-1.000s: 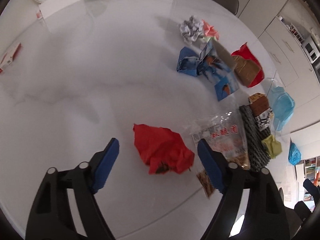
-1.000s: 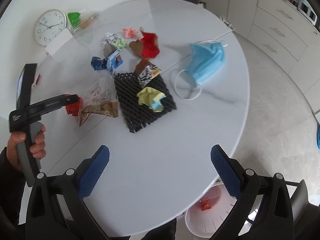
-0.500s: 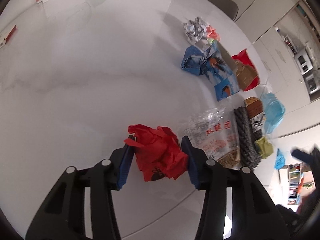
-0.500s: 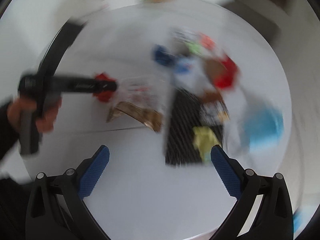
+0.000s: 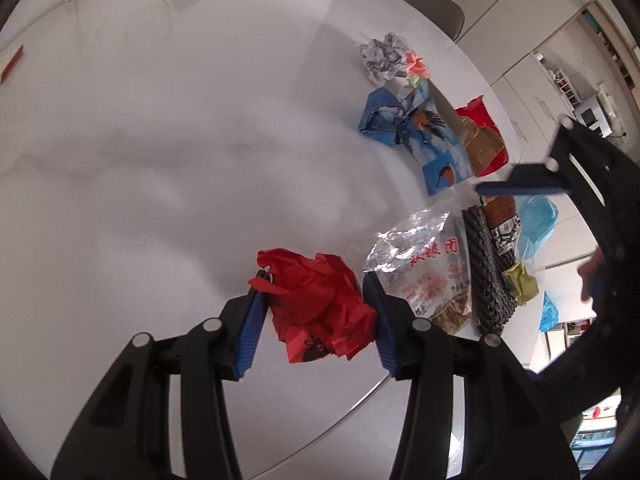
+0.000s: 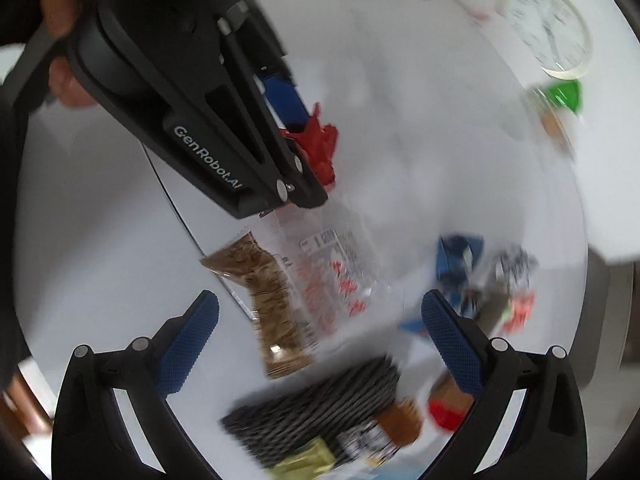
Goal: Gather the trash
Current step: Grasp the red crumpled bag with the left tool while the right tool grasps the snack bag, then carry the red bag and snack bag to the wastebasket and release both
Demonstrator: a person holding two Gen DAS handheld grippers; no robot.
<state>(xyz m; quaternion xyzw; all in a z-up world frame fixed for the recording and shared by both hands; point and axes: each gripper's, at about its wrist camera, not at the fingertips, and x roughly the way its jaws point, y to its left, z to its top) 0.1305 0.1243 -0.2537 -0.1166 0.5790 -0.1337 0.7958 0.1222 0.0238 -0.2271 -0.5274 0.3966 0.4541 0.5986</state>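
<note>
Left tool clamped on the crumpled red wrapper, pads pressing both sides, low on the white desk. Clear snack bag just beside it at 3 o'clock. Right tool spread wide, empty, above the snack bag.

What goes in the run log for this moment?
left gripper: shut on crumpled red paper wad | right gripper: open, empty, above clear plastic snack bag | white table

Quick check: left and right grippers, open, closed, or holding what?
Left gripper: closed on the red crumpled wrapper.
Right gripper: open, empty.
</note>
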